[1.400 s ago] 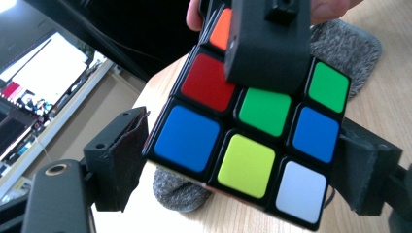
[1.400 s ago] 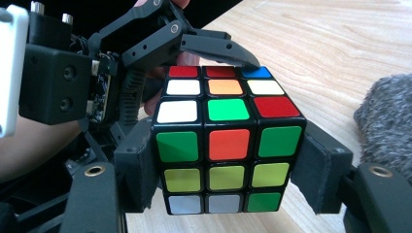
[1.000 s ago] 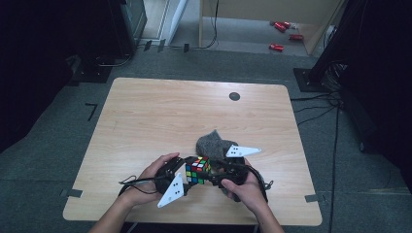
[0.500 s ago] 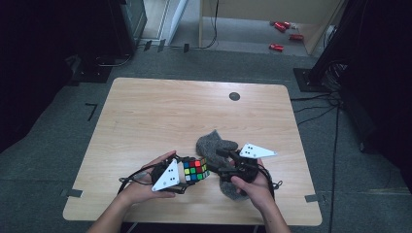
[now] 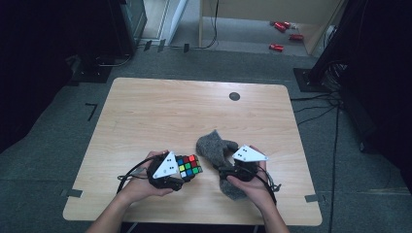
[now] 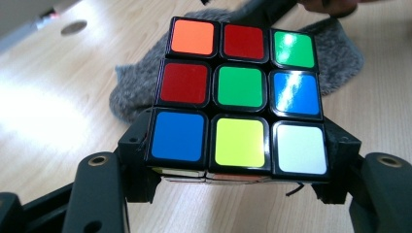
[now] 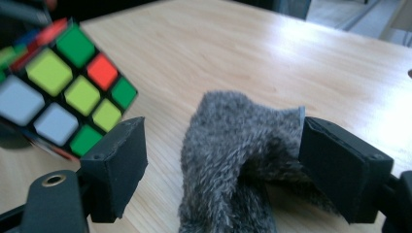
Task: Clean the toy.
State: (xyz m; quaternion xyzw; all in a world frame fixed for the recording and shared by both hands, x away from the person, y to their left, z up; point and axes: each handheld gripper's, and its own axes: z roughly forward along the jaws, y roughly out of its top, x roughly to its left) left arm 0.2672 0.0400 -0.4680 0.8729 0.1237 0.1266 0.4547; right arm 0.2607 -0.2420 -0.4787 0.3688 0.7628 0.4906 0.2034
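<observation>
A Rubik's cube [image 5: 188, 166] hangs just above the table's near edge, with my left gripper [image 5: 186, 171] shut on it. In the left gripper view both jaws of the left gripper [image 6: 238, 162] press on the cube's [image 6: 240, 92] lower layer. To its right lies a grey fuzzy cloth [image 5: 214, 145], partly bunched up. My right gripper [image 7: 221, 165] has just been opening. The cloth [image 7: 233, 141] stands between its jaws, brushing the right one and clear of the left one. In the right gripper view the cube [image 7: 63, 92] floats at the upper left.
The wooden table [image 5: 160, 111] carries a small dark round disc [image 5: 234, 96] near its far edge. Red objects [image 5: 277, 47] lie on the floor beyond the table. Both hands work near the table's front edge.
The left hand has rolled, bringing its grey plate up beside the cube, and the cube has drawn slightly left, away from the cloth. The right hand has stayed at the cloth.
</observation>
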